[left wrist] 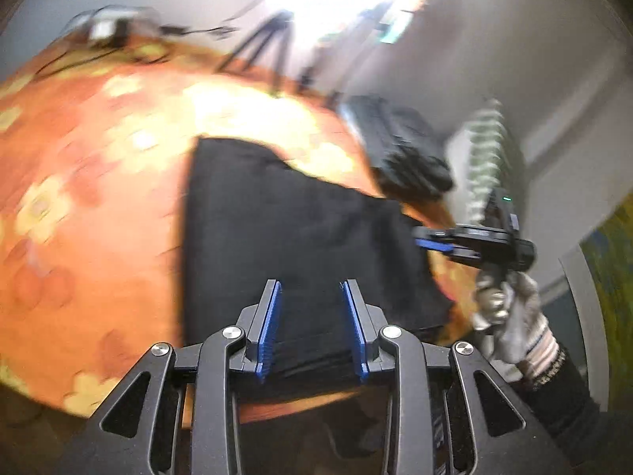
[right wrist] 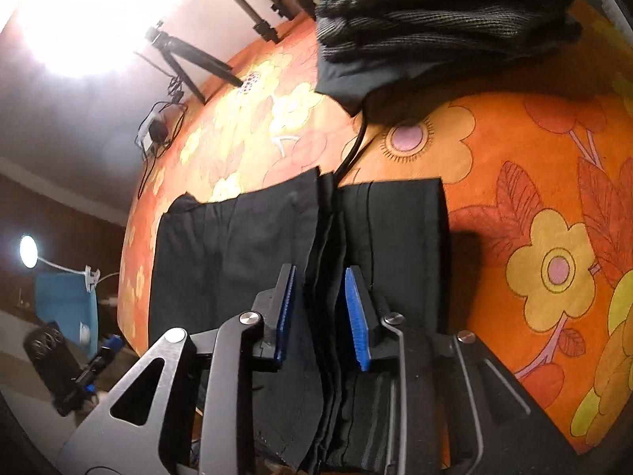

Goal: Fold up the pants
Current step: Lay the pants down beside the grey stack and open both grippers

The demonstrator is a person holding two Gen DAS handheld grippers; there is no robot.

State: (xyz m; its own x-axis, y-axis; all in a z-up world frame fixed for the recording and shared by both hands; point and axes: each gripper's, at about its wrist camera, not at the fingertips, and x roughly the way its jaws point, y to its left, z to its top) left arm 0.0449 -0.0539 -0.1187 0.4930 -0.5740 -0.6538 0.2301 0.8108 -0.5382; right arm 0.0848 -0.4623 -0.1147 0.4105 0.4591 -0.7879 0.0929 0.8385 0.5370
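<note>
We see both grippers, left (left wrist: 312,324) and right (right wrist: 320,308), narrowly parted, gripping nothing, over the black pants (right wrist: 237,245) lying folded on the orange floral cloth (right wrist: 514,198).

Open bedspread on both sides of the pants

Bare bedspread (right wrist: 514,150) lies right of the pants (right wrist: 237,245); a clothes pile (right wrist: 435,12) and perhaps tripods (right wrist: 186,55) block the far edge.
</note>
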